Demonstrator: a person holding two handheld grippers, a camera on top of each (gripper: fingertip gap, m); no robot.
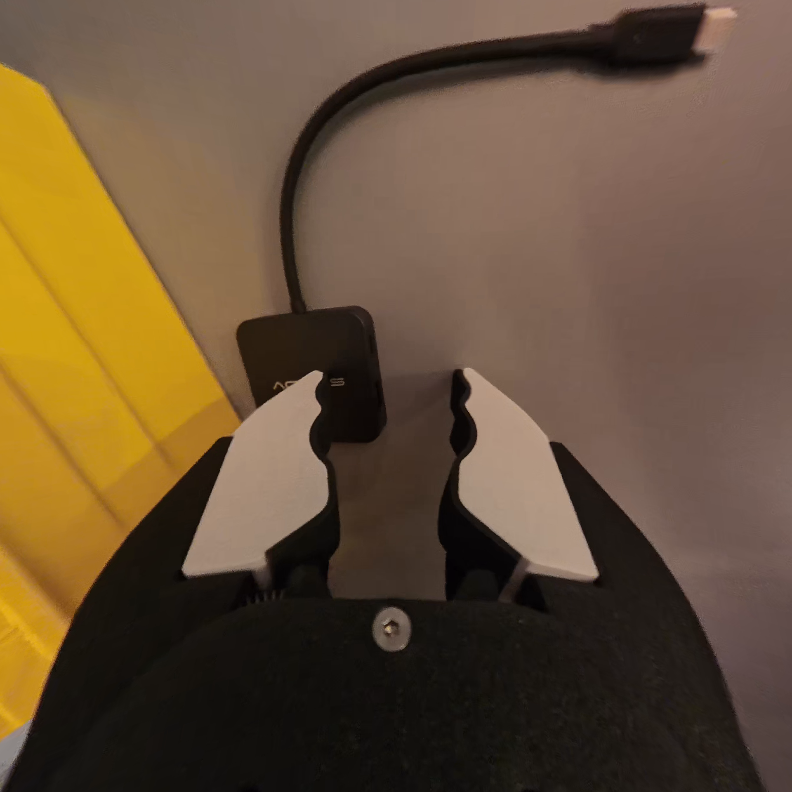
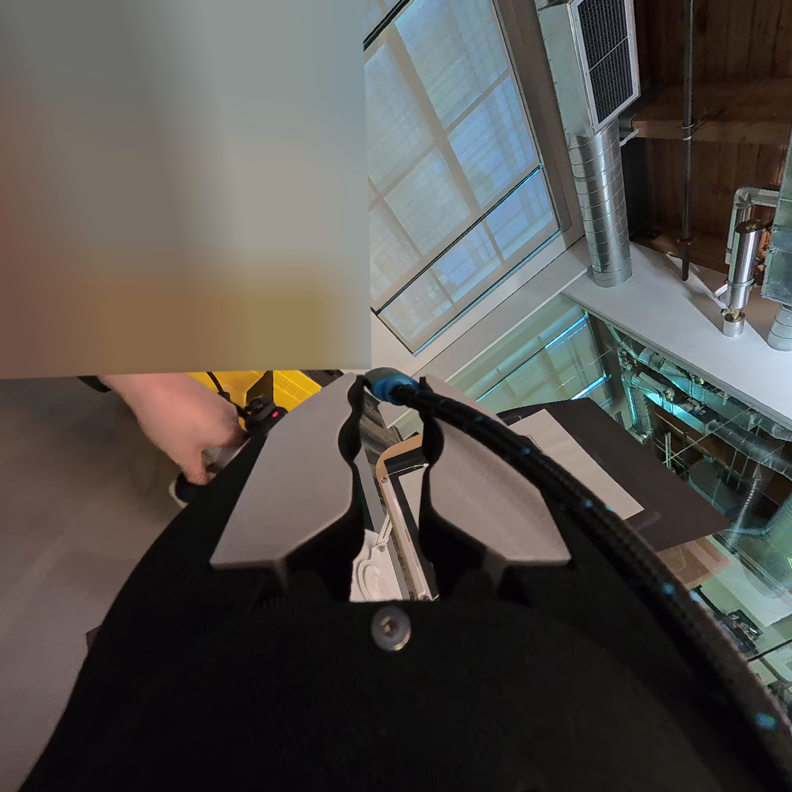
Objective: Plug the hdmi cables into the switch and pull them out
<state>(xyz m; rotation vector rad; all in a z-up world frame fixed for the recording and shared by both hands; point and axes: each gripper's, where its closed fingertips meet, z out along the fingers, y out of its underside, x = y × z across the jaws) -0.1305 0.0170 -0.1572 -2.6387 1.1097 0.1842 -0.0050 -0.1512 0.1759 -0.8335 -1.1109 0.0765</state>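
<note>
A matte grey table (image 1: 557,300) carries the flat black switch (image 1: 313,368), its short cable (image 1: 300,180) curling away over bare surface; a yellow bin (image 1: 64,300) crowds the left edge. The left gripper (image 1: 388,377) hovers at the switch, jaws wide. The right gripper (image 2: 388,381) pinches a braided cable (image 2: 493,433) at its blue collar, tilted toward windows (image 2: 450,171) and steel ducts (image 2: 600,193).

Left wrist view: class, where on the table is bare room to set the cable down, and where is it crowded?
Bare grey table right of the switch, below its pigtail plug. Crowded left, by the yellow bin.
</note>
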